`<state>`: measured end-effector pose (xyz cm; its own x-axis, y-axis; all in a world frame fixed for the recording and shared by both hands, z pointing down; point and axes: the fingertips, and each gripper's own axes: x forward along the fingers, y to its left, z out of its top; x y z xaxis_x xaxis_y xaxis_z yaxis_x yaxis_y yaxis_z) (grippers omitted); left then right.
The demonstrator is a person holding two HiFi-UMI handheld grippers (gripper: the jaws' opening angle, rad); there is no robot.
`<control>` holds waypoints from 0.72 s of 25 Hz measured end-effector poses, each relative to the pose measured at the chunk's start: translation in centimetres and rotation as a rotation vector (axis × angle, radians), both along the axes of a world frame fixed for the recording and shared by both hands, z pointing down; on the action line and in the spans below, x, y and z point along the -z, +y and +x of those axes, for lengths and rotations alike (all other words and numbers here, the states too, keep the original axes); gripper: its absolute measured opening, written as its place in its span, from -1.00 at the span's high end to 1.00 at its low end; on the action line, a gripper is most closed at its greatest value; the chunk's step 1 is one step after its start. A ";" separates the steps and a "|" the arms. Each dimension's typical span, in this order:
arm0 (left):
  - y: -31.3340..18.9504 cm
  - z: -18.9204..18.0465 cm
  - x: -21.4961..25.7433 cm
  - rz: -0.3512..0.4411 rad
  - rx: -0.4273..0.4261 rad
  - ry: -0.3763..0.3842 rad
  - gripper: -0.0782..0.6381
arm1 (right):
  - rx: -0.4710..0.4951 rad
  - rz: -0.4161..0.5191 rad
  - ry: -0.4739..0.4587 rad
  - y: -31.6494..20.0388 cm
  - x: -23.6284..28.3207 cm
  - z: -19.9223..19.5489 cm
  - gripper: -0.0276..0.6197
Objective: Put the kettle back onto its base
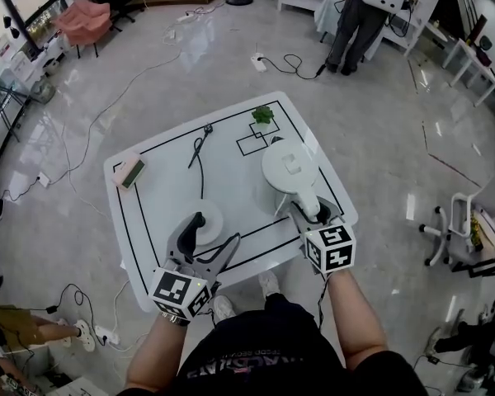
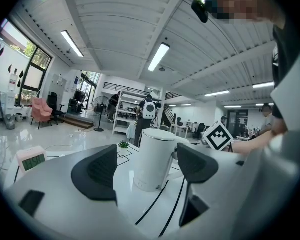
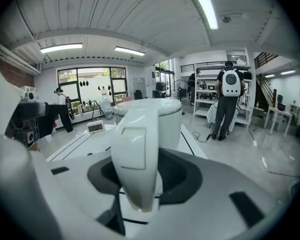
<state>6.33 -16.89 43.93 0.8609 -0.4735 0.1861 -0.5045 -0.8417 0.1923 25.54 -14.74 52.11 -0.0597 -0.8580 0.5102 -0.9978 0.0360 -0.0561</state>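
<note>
The white kettle (image 1: 290,167) stands upright on the right half of the white table (image 1: 161,213), its handle (image 1: 309,206) toward me. My right gripper (image 1: 311,214) is shut on that handle; in the right gripper view the handle (image 3: 135,159) fills the gap between the dark pads (image 3: 182,176). The round white base (image 1: 212,213) lies near the table's front left, apart from the kettle. My left gripper (image 1: 214,233) hovers open over the base with nothing between its fingers. The left gripper view looks across at the kettle (image 2: 155,159).
A small digital clock (image 1: 130,172) sits at the table's left edge, a tiny green plant (image 1: 264,115) at the far corner, and a black cable (image 1: 200,151) runs down the middle. A person (image 1: 363,15) stands by shelves beyond the table.
</note>
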 end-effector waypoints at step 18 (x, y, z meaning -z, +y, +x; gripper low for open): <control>0.9 0.0 0.3 0.002 0.028 0.003 -0.24 | 0.041 0.006 0.008 0.1 0.0 0.6 0.45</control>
